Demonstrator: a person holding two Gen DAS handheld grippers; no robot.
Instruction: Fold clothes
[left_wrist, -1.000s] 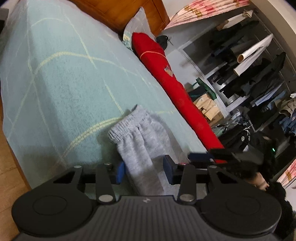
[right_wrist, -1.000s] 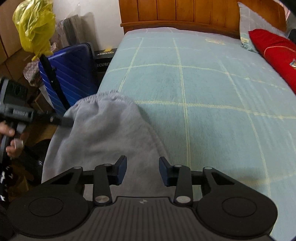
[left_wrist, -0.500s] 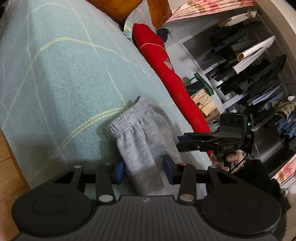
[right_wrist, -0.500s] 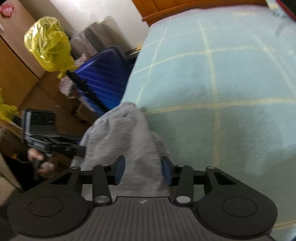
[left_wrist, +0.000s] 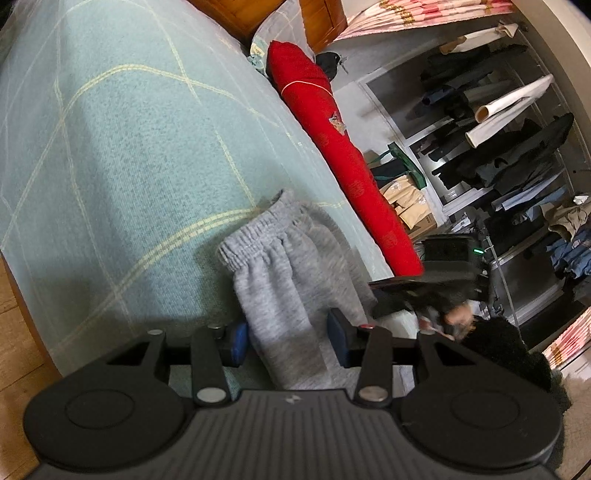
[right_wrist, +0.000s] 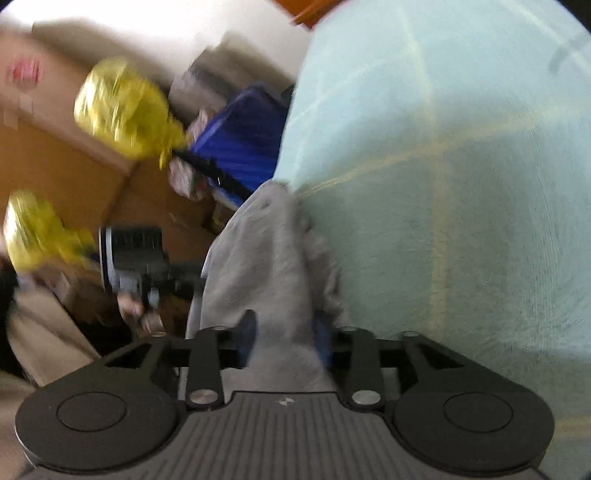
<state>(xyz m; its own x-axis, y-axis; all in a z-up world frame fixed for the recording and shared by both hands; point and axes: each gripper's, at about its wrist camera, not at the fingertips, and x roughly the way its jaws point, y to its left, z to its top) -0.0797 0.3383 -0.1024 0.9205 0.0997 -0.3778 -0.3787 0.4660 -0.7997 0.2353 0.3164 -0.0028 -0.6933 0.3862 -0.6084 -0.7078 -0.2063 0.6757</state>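
Note:
Grey sweatpants (left_wrist: 280, 266) lie over the near edge of the bed, elastic waistband up on the teal blanket (left_wrist: 129, 147). My left gripper (left_wrist: 288, 343) has the cloth bunched between its blue pads, which press on both sides of it. In the right wrist view the sweatpants (right_wrist: 266, 258) run up from my right gripper (right_wrist: 284, 336). Its jaws are closing on a gathered fold that partly covers one pad. Each gripper shows in the other's view: the right gripper (left_wrist: 376, 286) at the cloth's right side, the left gripper (right_wrist: 192, 277) at its left side, each with a hand on it.
A long red bolster (left_wrist: 332, 140) lies along the far side of the bed. An open wardrobe (left_wrist: 498, 147) and cardboard boxes (left_wrist: 410, 206) stand behind it. On the other side are a blue suitcase (right_wrist: 240, 144) and yellow bags (right_wrist: 122, 110). Wooden floor (left_wrist: 14, 332) runs below the bed edge.
The right gripper has swung down and leftward toward the bed's edge, and the cloth between its jaws is now gathered tighter. The left gripper has stayed put with the same cloth between its pads.

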